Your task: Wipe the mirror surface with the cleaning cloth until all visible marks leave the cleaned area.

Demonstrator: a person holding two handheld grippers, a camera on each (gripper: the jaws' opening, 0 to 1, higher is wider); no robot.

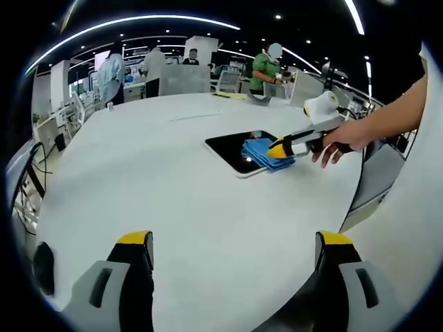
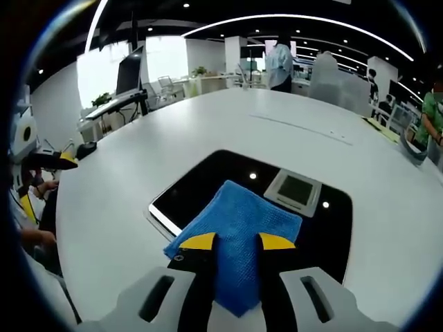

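A dark rectangular mirror (image 1: 225, 145) lies flat on the white table (image 1: 173, 207). A folded blue cleaning cloth (image 1: 261, 153) rests on its right part. My right gripper (image 1: 282, 148) comes in from the right, held by a hand, with its yellow tips on the cloth. In the right gripper view the blue cloth (image 2: 239, 218) sits between the jaws of my right gripper (image 2: 237, 242), which is shut on it and pressing it on the mirror (image 2: 208, 176). My left gripper (image 1: 237, 241) hovers open over bare table, well short of the mirror.
The mirror reflects ceiling lights and the gripper's camera box (image 2: 294, 188). My left gripper (image 2: 43, 169) appears at the table's left edge. Desks, monitors and people (image 1: 265, 69) stand beyond the far side of the table. The table edge curves close on the right (image 1: 349, 214).
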